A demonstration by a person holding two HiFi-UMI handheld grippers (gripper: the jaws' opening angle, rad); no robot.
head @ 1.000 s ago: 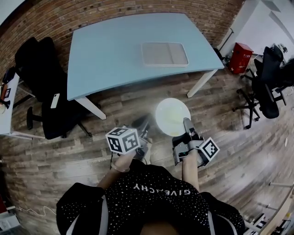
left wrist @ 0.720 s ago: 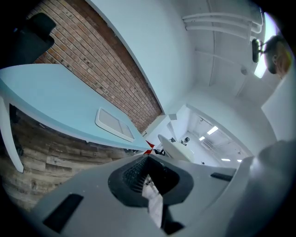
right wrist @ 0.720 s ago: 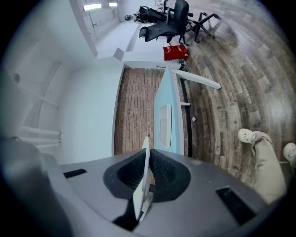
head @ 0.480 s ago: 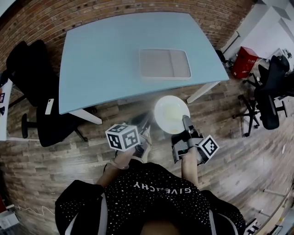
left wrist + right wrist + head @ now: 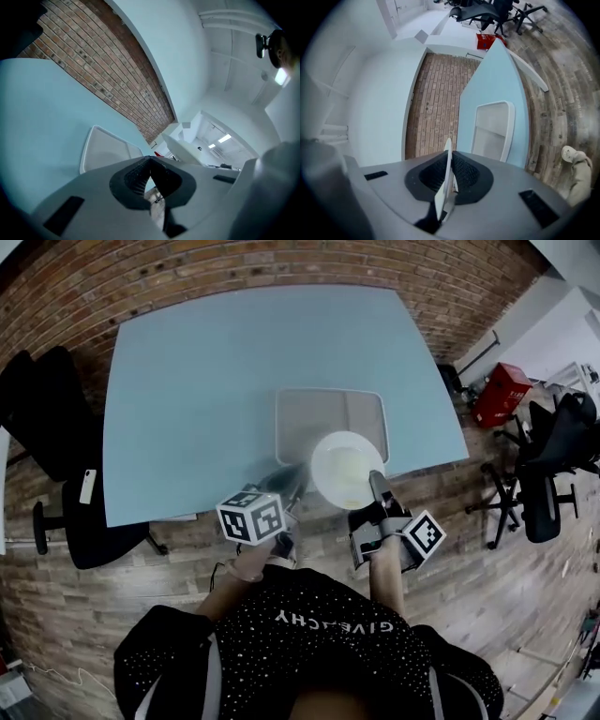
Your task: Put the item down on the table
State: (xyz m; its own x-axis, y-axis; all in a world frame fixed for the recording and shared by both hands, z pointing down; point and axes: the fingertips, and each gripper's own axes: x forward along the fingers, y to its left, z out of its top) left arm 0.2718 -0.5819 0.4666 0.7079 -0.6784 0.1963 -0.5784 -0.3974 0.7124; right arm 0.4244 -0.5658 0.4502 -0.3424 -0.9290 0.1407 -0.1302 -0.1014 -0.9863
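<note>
Now the right tool [image 5: 377, 491], clamped on the near rim of the plate [image 5: 345, 468], holds it flat ahead, seemingly above the tray [image 5: 309, 418] on the desk [image 5: 187, 381]; the left tool [image 5: 287, 488] alongside has its jaws together, empty.

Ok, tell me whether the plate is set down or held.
Held: the fingers of the right gripper are shut on the rim of the plate, seen edge-on between them.

Brick wall [image 5: 281, 268] — wood floor [image 5: 75, 615]

closed tongs [image 5: 150, 163] facing blue table [image 5: 42, 108], white tray [image 5: 105, 151]
</note>
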